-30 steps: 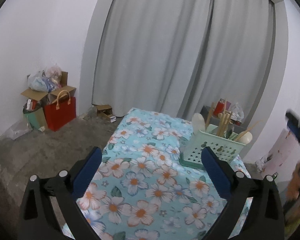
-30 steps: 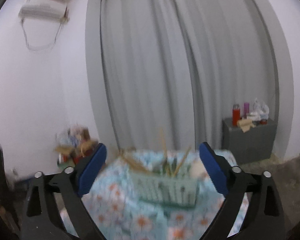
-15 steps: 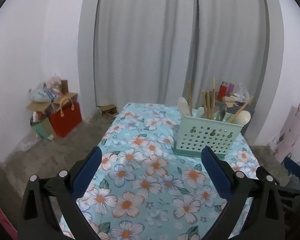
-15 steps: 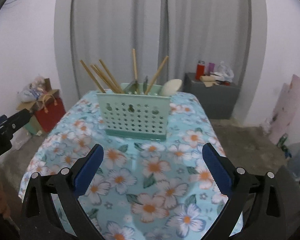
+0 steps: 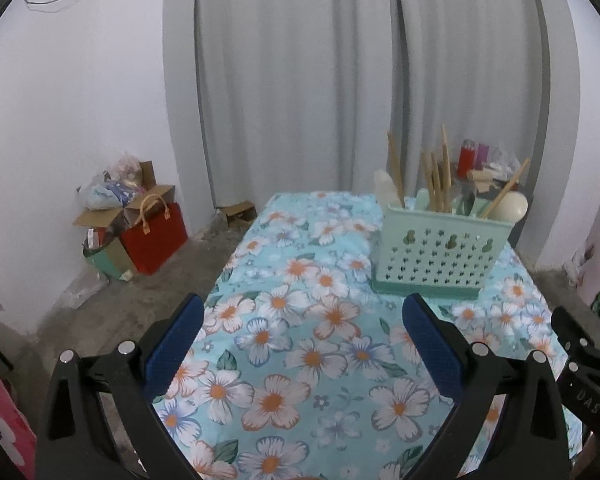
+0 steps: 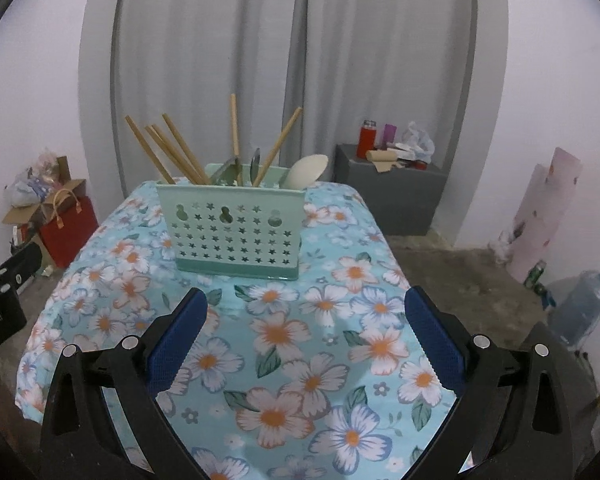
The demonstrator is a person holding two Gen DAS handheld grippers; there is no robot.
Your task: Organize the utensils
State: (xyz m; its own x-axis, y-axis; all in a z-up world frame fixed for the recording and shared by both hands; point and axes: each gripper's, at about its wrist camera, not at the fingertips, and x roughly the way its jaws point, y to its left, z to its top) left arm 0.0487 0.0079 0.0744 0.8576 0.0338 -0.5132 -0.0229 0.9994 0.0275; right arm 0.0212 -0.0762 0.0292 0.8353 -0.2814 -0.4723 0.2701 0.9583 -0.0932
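A pale green perforated utensil holder (image 5: pixel 440 254) (image 6: pixel 232 232) stands upright on the floral tablecloth (image 5: pixel 320 320) (image 6: pixel 300 340). Several wooden chopsticks (image 6: pixel 172 152) (image 5: pixel 434 180), metal utensils (image 6: pixel 255 164) and a cream spoon (image 6: pixel 306 172) (image 5: pixel 510 206) stick out of it. My left gripper (image 5: pixel 304 344) is open over the cloth, left of and short of the holder. My right gripper (image 6: pixel 306 336) is open too, in front of the holder, nothing between its fingers. The left gripper's body shows at the left edge of the right wrist view.
Grey curtains (image 6: pixel 292 60) hang behind the table. A red bag and cardboard boxes (image 5: pixel 140 224) sit on the floor at the left. A grey cabinet (image 6: pixel 392 196) with bottles stands at the right, with a large water bottle (image 6: pixel 584 308) on the floor.
Both views have swung and steadied onto the table. The holder now sits closer and more centred in the right wrist view. Both grippers stay open.
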